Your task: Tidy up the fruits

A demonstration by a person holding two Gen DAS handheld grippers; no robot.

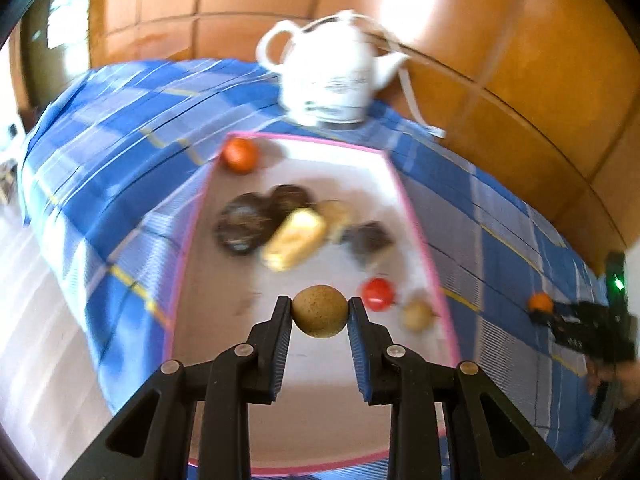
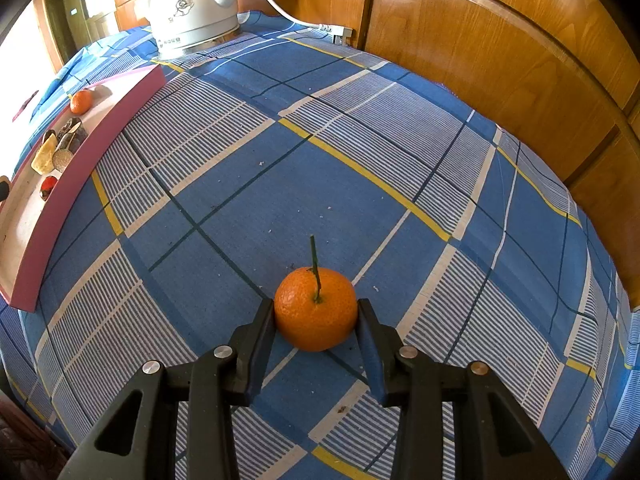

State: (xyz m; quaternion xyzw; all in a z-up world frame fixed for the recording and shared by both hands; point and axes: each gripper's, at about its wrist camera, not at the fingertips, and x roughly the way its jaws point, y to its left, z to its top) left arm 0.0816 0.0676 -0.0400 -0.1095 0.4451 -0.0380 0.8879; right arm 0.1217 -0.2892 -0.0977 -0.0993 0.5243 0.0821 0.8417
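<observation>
My left gripper (image 1: 319, 312) is shut on a small round brown fruit (image 1: 319, 316) and holds it above the pink-rimmed tray (image 1: 416, 216). In the tray lie an orange (image 1: 239, 154), a red fruit (image 1: 378, 294), another brown fruit (image 1: 416, 314) and several dark and yellow pieces (image 1: 280, 232). My right gripper (image 2: 316, 316) has its fingers against both sides of an orange with a green stem (image 2: 315, 312) that sits on the blue checked tablecloth (image 2: 360, 152). The tray also shows in the right wrist view (image 2: 80, 152) at the far left.
A white kettle (image 1: 332, 76) stands behind the tray, its cord running to a socket strip (image 2: 336, 32). Wooden wall panels (image 2: 500, 60) border the table at the back and right. The right gripper shows in the left wrist view (image 1: 576, 324).
</observation>
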